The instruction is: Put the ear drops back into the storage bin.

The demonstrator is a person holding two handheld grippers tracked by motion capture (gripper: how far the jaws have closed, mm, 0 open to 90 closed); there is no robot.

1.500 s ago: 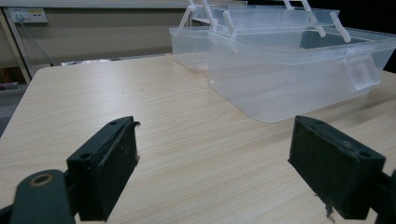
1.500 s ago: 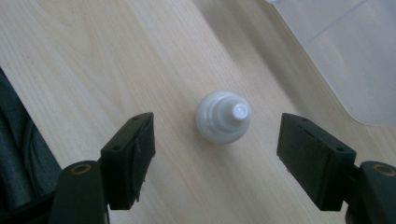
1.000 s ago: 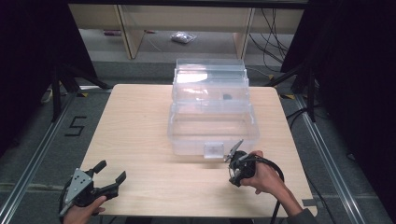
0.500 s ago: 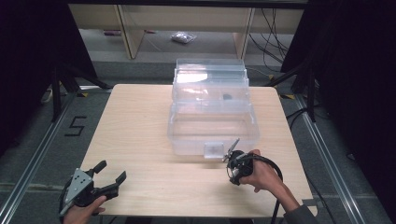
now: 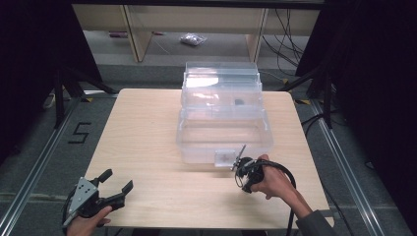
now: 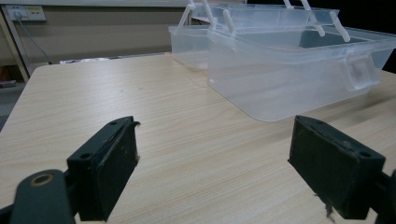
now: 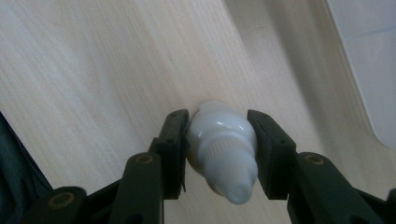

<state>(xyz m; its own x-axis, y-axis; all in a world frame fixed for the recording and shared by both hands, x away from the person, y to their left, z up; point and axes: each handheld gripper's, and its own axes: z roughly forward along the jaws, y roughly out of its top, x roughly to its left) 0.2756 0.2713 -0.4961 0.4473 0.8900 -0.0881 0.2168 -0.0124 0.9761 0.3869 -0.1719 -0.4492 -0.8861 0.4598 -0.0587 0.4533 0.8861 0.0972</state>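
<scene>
My right gripper (image 7: 218, 140) is clenched on a small white bottle (image 7: 222, 147) over the table (image 5: 142, 132), just beside the clear box (image 5: 223, 125). Left gripper (image 6: 215, 172) gapes wide. A floor "5" (image 5: 78, 132) is legible.

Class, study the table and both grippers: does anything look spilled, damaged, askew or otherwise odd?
Nothing stands out. The clear plastic box sits upright and open on the table. The right gripper is shut on a small white bottle, capped, no spill around it. The left gripper is open above bare wood.
</scene>
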